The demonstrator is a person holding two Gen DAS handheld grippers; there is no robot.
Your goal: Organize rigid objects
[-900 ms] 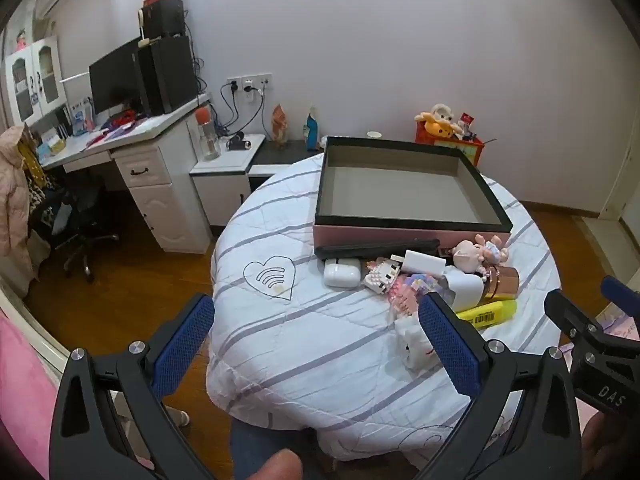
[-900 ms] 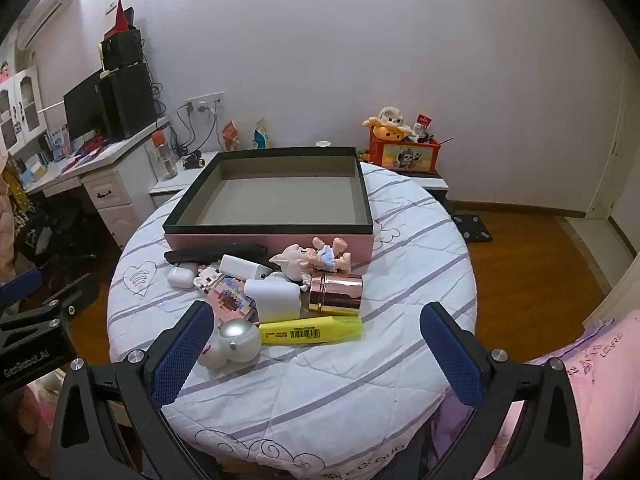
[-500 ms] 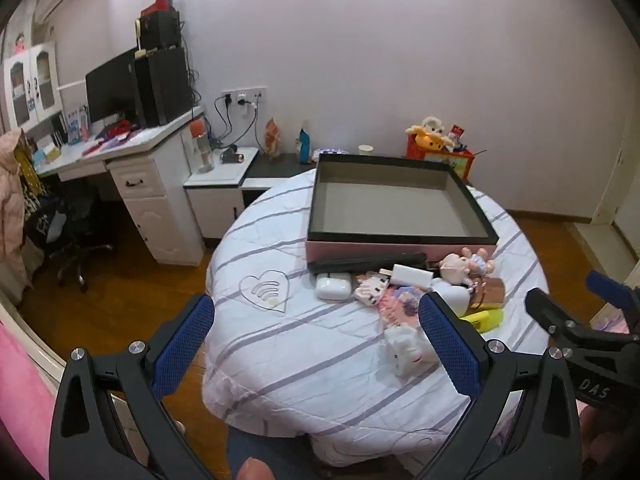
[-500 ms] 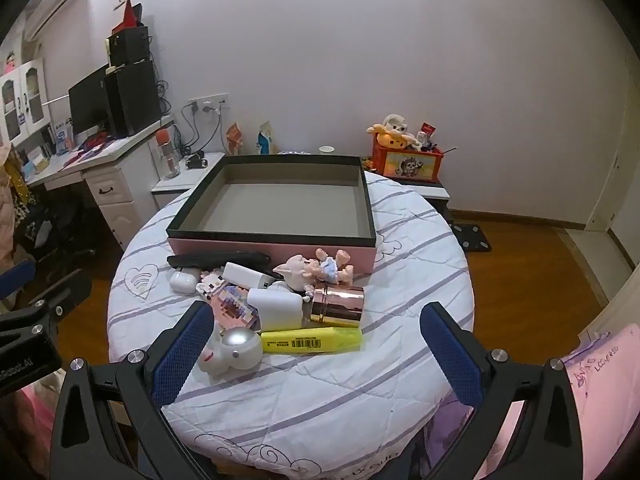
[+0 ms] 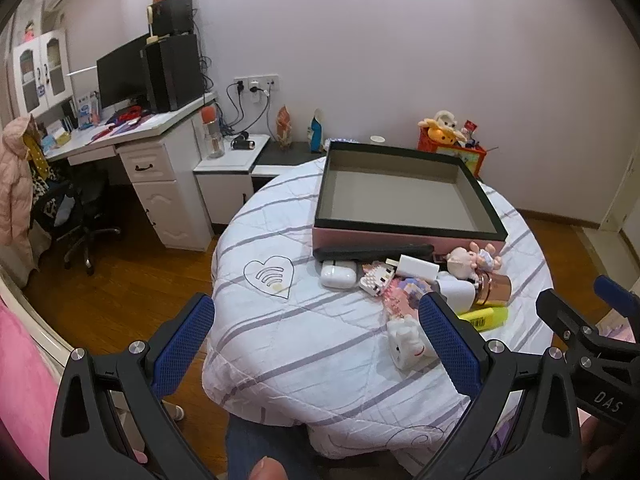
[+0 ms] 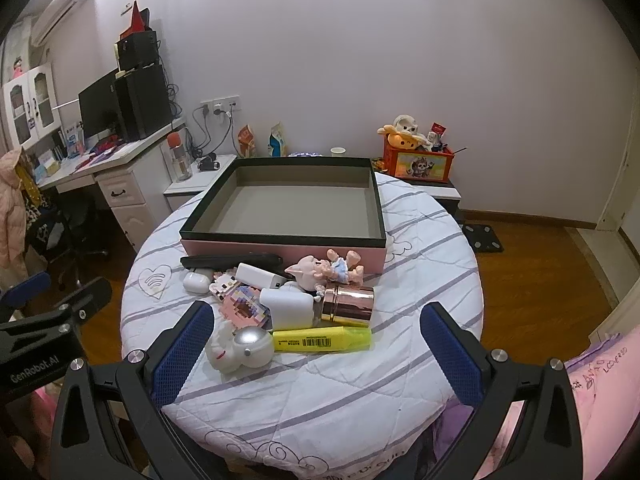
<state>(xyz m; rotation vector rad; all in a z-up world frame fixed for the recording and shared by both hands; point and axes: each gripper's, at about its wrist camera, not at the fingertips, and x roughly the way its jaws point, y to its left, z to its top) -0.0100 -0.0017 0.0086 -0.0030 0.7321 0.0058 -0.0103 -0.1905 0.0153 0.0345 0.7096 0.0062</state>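
A pink box with a black rim (image 6: 282,235) (image 5: 404,230) stands empty at the back of the round table (image 6: 360,380). In front of it lies a heap of small objects: a yellow highlighter (image 6: 322,339), a rose-gold cylinder (image 6: 348,306), a pig figurine (image 6: 324,271), a white earbud case (image 6: 195,282) (image 5: 338,274), a white charger (image 6: 258,275), a black flat case (image 6: 230,261) and a white toy with a silver ball (image 6: 240,347). My right gripper (image 6: 316,354) hangs open above the near edge of the heap. Further left, my left gripper (image 5: 316,344) is open over the cloth.
A white desk (image 5: 132,140) with a monitor and a black office chair (image 5: 80,216) stand to the left. A low cabinet (image 5: 236,160) and a red toy box (image 6: 418,162) sit behind the table. Wooden floor surrounds the table.
Both views have pulled back and risen slightly, so the table and heap sit a little lower and farther. Nothing on the table has moved; both grippers stay open.
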